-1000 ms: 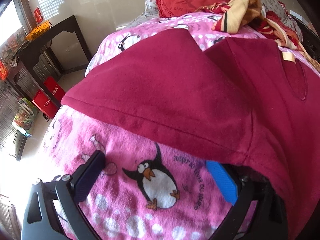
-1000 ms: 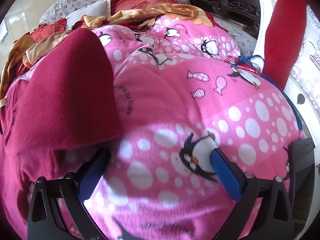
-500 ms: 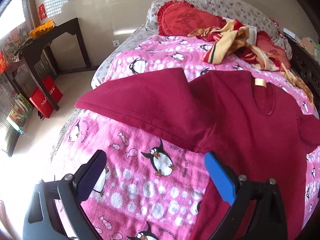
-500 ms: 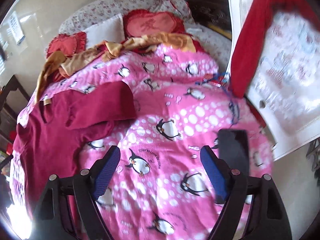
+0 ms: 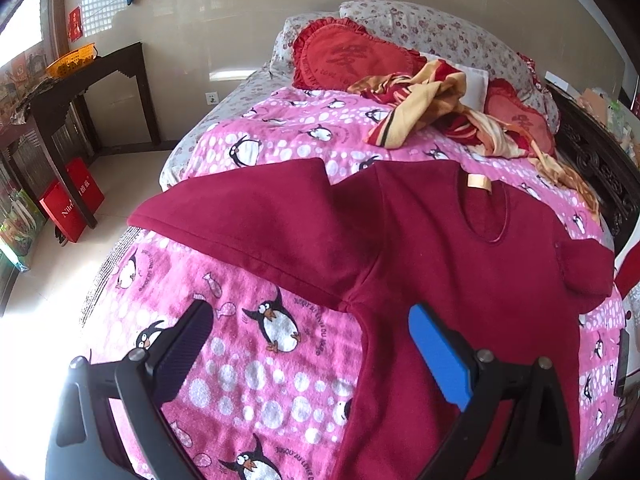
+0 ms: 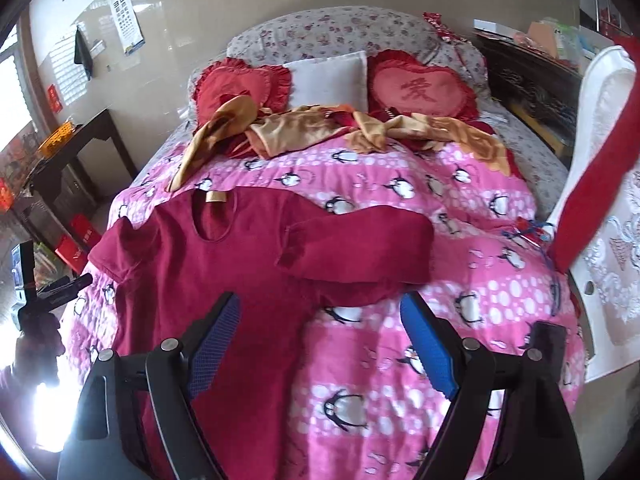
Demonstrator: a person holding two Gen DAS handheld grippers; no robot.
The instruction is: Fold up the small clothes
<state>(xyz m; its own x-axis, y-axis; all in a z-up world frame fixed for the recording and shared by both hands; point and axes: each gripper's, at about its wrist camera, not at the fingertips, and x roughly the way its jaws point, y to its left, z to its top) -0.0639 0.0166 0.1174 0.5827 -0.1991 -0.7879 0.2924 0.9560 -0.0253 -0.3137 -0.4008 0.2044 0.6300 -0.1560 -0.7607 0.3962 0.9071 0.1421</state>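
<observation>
I see both sleeves folded in on the red shirt (image 6: 208,280) | my left gripper (image 5: 308,344) released, empty | my right gripper (image 6: 320,332) released, empty after narrowing slightly

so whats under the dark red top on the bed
The dark red top lies spread on the pink penguin blanket, which shows all around it. Whatever is beneath the blanket is covered.

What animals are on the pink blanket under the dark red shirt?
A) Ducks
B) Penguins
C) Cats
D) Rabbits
B: the pink blanket is printed with black-and-white penguins with orange beaks and small fish, seen around the dark red shirt in both views.
</observation>
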